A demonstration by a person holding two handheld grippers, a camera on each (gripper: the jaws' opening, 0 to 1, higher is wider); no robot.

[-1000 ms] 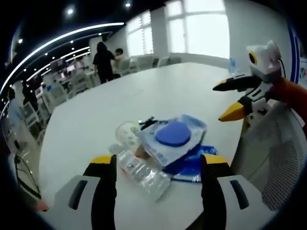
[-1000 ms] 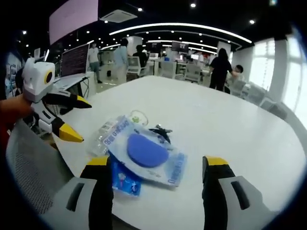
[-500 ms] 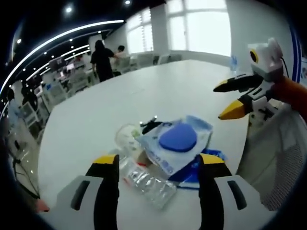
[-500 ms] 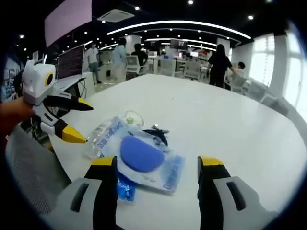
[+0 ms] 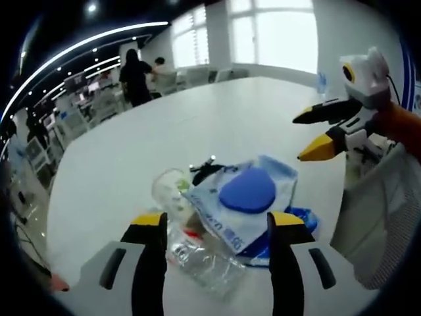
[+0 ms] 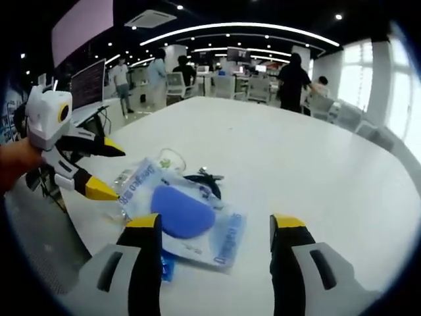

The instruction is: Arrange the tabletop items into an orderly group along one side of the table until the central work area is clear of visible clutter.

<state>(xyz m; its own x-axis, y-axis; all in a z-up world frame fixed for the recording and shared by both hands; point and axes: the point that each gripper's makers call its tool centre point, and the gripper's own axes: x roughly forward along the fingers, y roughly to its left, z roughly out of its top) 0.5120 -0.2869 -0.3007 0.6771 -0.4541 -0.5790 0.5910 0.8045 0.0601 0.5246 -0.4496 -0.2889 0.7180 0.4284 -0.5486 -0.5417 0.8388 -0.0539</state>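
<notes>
White desk (image 5: 217,125). Clear packet (image 5: 242,197) with blue lettering and a solid blue disc (image 6: 181,210). Bright blue wrapper (image 5: 296,220) beneath. Transparent, colourless bottle (image 5: 200,253). Small black clip (image 6: 204,179). Black fingers (image 6: 146,266) tipped yellow; white bodies on both grippers. Grey mesh chair back (image 5: 378,224).
</notes>
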